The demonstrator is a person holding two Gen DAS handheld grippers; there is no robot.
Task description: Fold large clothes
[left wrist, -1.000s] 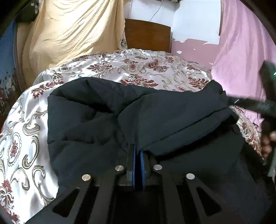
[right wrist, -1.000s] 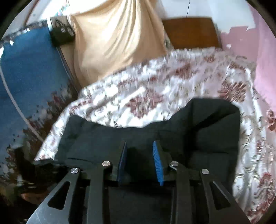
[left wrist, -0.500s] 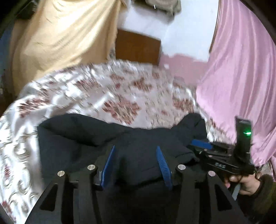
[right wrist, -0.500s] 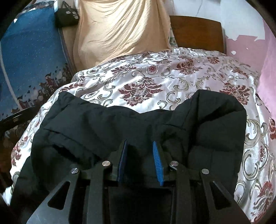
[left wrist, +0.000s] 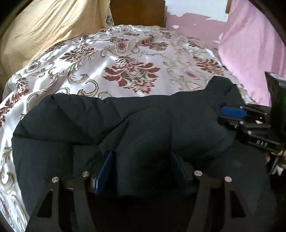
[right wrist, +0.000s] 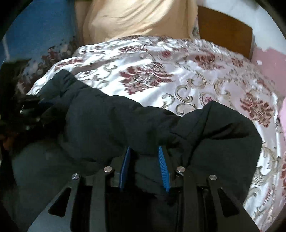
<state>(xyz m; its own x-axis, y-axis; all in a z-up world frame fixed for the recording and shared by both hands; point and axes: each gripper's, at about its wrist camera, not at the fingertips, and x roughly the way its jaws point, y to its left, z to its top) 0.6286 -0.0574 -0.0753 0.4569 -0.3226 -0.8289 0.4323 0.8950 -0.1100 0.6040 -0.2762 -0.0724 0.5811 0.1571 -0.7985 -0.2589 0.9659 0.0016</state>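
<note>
A bed fills most of both views, covered by a shiny satin bedspread (left wrist: 125, 58) in pale silver with dark red flower medallions and grey-gold scrolls, its surface rippled with soft creases. Across its near half lies the black jacket (left wrist: 146, 125), a thick, matte, puffy garment bunched into rounded folds, with one end rising to a blunt peak toward the right of the left wrist view. A sand-coloured cloth (right wrist: 135, 17) with a fine ribbed weave hangs at the far left of the bed, a smooth pink curtain (left wrist: 250, 44) hangs at the far right, and a plain brown wooden headboard (left wrist: 137, 12) stands between them against a wall of peeling pink paint. A blue patterned hanging (right wrist: 35, 32) shows at the left edge of the right wrist view. The left gripper (left wrist: 141, 171) has its blue ribbed pads spread and its jaws are opening, with a hump of jacket lying between them, loose rather than pinched. The right gripper (right wrist: 143, 166) is narrowed onto a fold of the jacket, the cloth gathered tight between its pads, and a person's hand shows behind it at the picture's edge
</note>
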